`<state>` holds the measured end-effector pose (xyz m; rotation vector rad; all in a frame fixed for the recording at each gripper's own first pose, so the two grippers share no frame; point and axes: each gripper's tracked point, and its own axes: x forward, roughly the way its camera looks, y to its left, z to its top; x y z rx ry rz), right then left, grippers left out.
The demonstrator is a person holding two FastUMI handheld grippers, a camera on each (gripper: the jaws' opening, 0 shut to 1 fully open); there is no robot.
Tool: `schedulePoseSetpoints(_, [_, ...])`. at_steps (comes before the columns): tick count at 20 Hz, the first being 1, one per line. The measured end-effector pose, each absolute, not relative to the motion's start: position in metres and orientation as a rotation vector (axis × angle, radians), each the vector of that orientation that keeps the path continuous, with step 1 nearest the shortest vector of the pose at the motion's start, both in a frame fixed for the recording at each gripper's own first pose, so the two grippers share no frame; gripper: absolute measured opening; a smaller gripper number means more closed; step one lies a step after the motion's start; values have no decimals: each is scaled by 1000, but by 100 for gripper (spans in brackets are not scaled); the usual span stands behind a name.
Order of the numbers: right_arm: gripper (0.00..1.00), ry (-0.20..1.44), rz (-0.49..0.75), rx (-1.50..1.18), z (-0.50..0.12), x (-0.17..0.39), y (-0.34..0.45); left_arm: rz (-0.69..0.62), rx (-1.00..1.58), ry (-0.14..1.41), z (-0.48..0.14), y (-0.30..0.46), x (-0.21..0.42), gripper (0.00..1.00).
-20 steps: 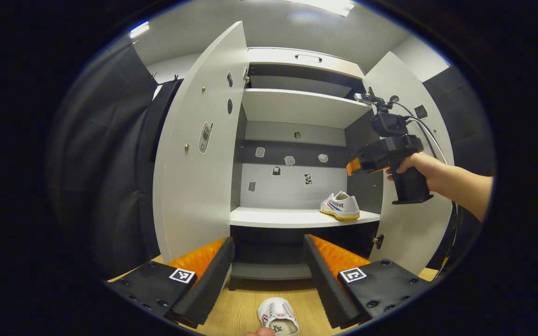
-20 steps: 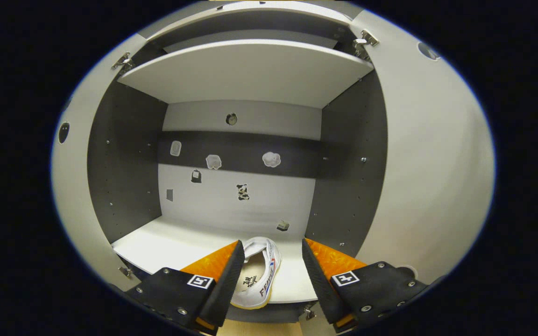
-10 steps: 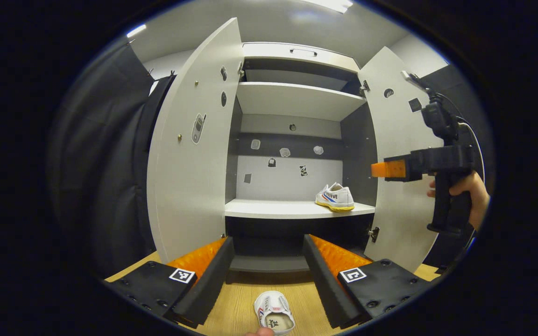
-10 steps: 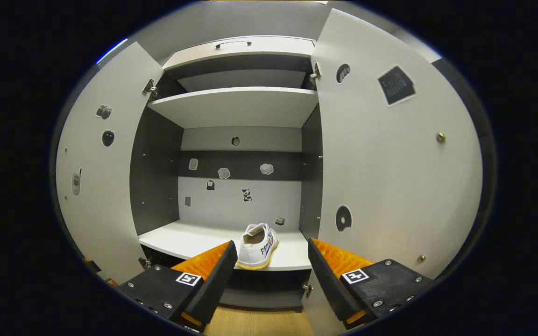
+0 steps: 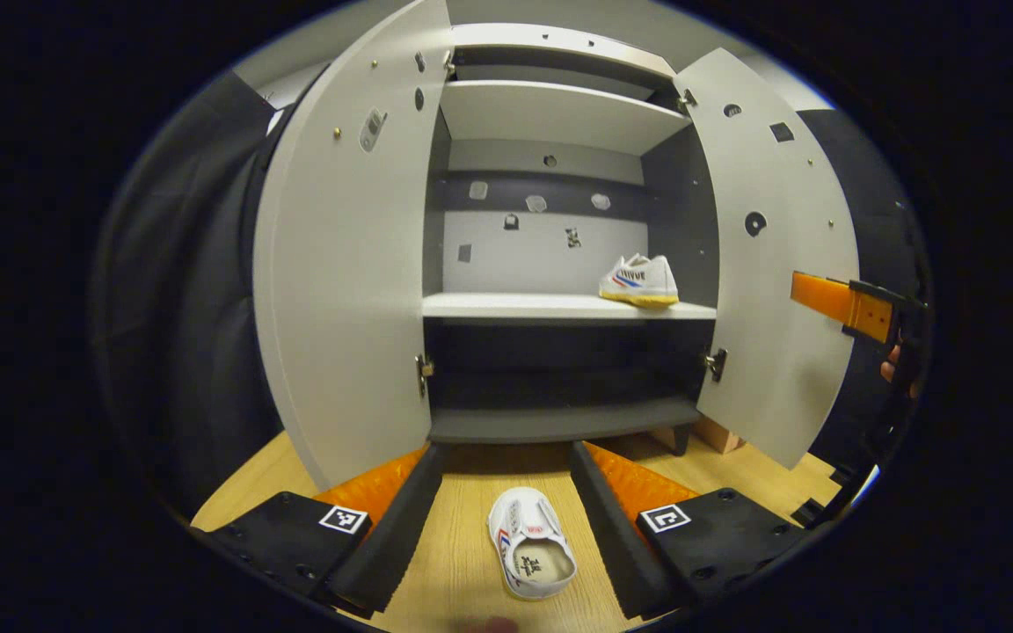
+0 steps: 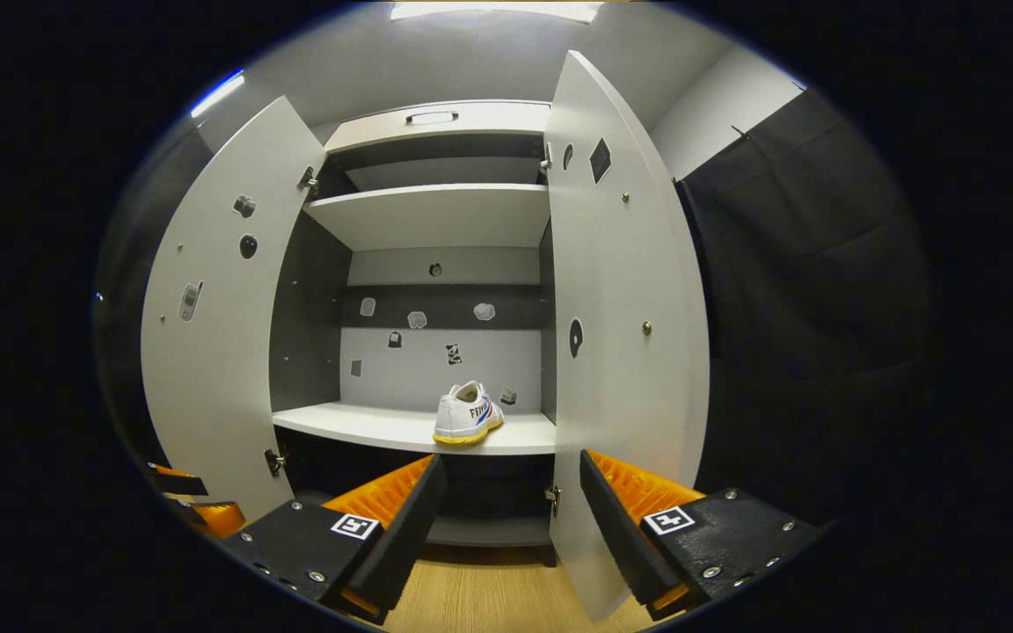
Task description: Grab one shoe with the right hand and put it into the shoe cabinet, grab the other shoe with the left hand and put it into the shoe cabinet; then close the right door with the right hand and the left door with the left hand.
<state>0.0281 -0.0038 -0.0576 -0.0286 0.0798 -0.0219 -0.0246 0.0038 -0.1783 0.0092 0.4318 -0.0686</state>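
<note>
Since the earlier frame the right gripper (image 6: 506, 519) has backed out of the white two-door shoe cabinet (image 5: 559, 308), fingers spread and empty, leaving one white canvas sneaker with red-blue stripes and yellow sole (image 6: 468, 413) on the shelf beyond its fingers. Between the released fingers of the left gripper (image 5: 506, 519) the second white canvas sneaker (image 5: 528, 543) lies ungrasped on the wooden floor (image 5: 454, 563), opening up. Judging by this, one shoe is stored; the other shoe and both open doors remain.
</note>
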Motion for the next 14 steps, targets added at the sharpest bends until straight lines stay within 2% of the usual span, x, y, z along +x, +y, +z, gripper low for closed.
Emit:
schedulePoseSetpoints(4, [93, 136, 13, -44, -79, 1, 6, -127, -65, 693, -268, 2, -48, 97])
schedulePoseSetpoints(5, [97, 146, 17, -44, -83, -3, 8, -125, -62, 740, -290, 5, -51, 97])
schedulePoseSetpoints(6, [94, 157, 20, -46, -86, -6, 8, -123, -43, 779, -310, 9, -53, 98])
schedulePoseSetpoints(14, [94, 178, -9, -54, -83, -17, -8, -22, -31, 865, -399, 46, 4, 100])
